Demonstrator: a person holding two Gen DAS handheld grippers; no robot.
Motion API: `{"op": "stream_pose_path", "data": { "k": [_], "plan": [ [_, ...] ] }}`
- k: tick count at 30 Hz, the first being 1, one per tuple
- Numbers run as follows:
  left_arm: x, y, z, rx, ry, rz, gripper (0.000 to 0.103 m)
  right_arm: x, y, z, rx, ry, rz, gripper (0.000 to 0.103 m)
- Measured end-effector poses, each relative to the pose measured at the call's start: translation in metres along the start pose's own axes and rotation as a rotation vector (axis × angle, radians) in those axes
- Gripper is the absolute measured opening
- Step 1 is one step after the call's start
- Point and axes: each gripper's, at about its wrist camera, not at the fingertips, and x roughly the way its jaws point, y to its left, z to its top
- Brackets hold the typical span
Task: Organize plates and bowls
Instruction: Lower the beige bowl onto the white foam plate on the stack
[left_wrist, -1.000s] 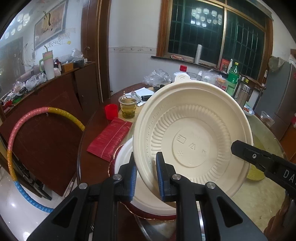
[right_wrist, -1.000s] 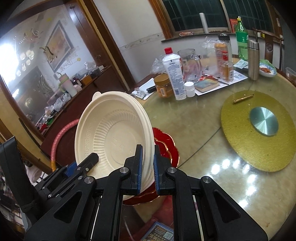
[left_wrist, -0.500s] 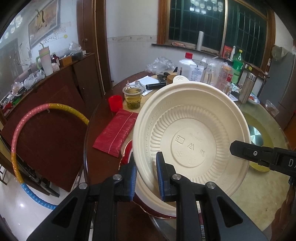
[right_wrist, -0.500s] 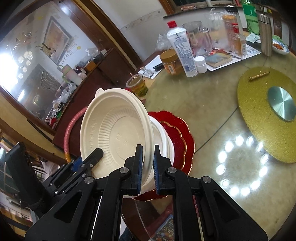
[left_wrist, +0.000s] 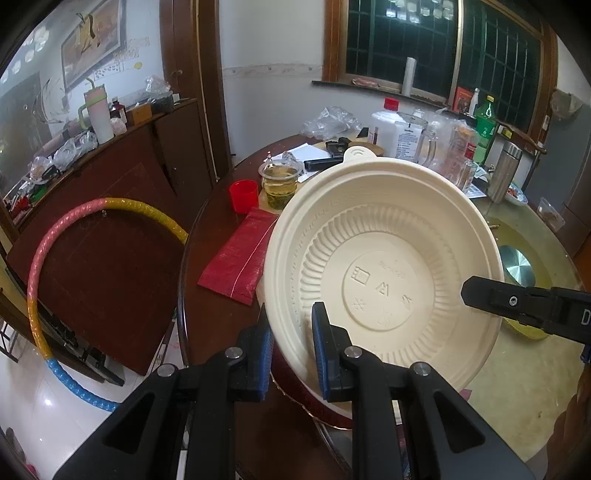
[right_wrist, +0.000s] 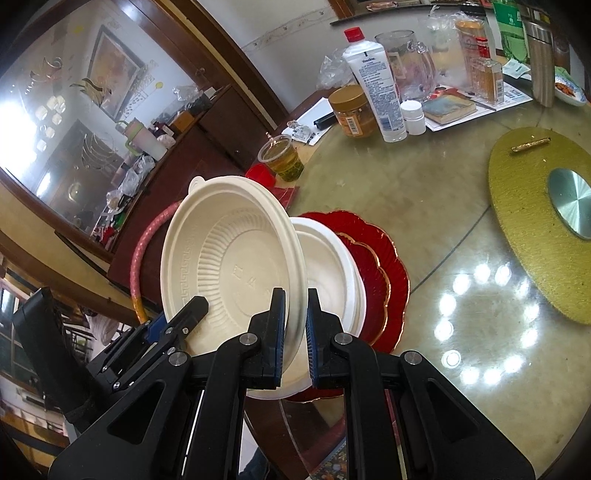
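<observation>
Gripping opposite edges of one cream bowl (left_wrist: 384, 258), both tools hold it tilted above the stack at the table's near edge. Left gripper (left_wrist: 290, 343) is clamped on the rim, one pad inside, one outside. Right gripper (right_wrist: 295, 325) is pinched on the rim too, jaws nearly closed. Below sit a white bowl (right_wrist: 332, 273) nested on red plates (right_wrist: 384, 266) with gold scalloped edges. Glass-topped table (right_wrist: 424, 206) carries a cup of tea (left_wrist: 279, 181) and a red packet (left_wrist: 240, 258) beside the stack.
</observation>
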Motion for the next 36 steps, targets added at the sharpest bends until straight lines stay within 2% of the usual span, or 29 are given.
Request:
{"op": "stream_pose_path", "data": {
  "k": [11, 23, 36],
  "plan": [
    [0.004, 0.001, 0.001, 0.000, 0.018, -0.004, 0.019, 0.004, 0.002, 0.001, -0.003, 0.016, -0.014, 0.010],
    [0.019, 0.001, 0.003, 0.009, 0.099, -0.036, 0.019, 0.012, -0.006, 0.003, 0.037, 0.066, -0.019, 0.010],
    [0.020, 0.000, 0.003, 0.012, 0.110, -0.037, 0.020, 0.012, -0.010, 0.004, 0.050, 0.080, -0.022, 0.010]
  ]
}}
